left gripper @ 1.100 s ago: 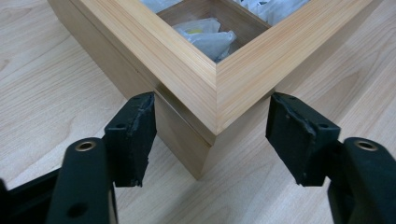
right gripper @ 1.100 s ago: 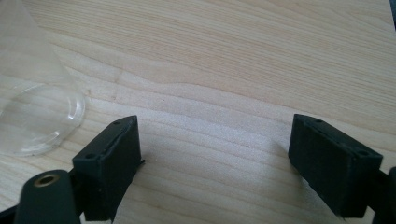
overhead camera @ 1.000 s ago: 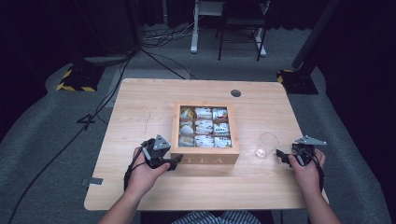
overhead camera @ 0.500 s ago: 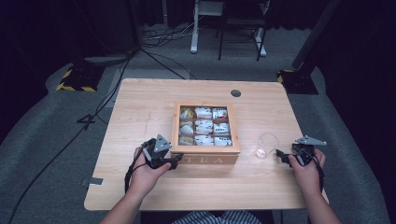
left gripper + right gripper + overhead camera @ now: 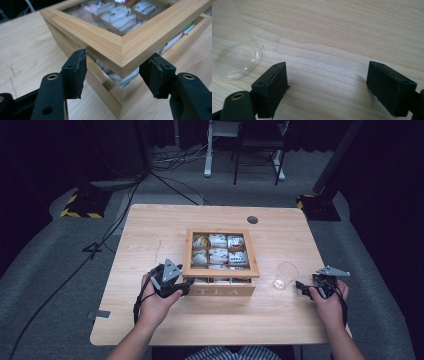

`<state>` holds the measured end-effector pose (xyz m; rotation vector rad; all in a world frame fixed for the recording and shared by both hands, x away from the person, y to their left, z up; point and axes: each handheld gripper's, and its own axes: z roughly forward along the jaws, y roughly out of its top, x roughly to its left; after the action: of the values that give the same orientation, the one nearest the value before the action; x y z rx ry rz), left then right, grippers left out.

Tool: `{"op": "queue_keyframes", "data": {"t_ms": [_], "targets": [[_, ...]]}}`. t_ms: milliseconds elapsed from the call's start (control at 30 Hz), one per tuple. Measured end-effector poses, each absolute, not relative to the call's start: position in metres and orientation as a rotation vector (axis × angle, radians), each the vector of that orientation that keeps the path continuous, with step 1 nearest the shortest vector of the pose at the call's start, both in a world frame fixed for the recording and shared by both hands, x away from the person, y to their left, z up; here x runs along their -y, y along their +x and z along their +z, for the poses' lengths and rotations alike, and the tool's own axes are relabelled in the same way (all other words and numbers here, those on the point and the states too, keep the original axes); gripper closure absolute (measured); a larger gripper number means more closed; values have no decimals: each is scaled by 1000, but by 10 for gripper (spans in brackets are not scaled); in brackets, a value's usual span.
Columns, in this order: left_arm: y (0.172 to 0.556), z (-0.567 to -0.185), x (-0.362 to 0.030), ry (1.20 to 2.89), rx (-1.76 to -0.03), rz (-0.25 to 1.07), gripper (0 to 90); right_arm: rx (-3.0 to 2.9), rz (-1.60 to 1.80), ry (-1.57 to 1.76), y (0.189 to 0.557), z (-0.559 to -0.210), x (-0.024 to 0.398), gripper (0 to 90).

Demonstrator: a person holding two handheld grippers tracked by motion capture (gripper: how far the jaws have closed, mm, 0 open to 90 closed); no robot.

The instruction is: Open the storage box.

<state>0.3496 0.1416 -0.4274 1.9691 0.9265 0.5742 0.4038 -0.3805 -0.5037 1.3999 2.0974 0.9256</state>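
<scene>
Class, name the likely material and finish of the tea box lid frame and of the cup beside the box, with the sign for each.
Lid frame: probably light wood, smooth matte; straight grain lines and a mitred corner joint.
Cup: clear glass or plastic, glossy; the table shows through it.

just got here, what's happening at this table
A person works a claw in each hand. The left claw straddles the near left corner of the tea box lid, which stands slightly raised; whether the pads press it I cannot tell. The right claw rests open on the table beside a glass.
</scene>
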Motion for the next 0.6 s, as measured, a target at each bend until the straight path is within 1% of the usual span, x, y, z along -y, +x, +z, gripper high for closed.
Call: {"op": "queue_keyframes", "data": {"t_ms": [200, 333, 533, 600], "targets": [[355, -418, -141, 1952, -898, 636, 393, -2107, 928, 1393, 405, -504, 381, 172], [359, -413, -140, 1949, -879, 673, 394, -2110, 949, 1393, 403, -503, 382, 190], [365, -408, -139, 1930, -864, 696, 393, -2112, 980, 1402, 397, -503, 386, 203], [367, -404, -139, 1923, -860, 697, 393, -2113, 977, 1422, 393, -501, 388, 246]]}}
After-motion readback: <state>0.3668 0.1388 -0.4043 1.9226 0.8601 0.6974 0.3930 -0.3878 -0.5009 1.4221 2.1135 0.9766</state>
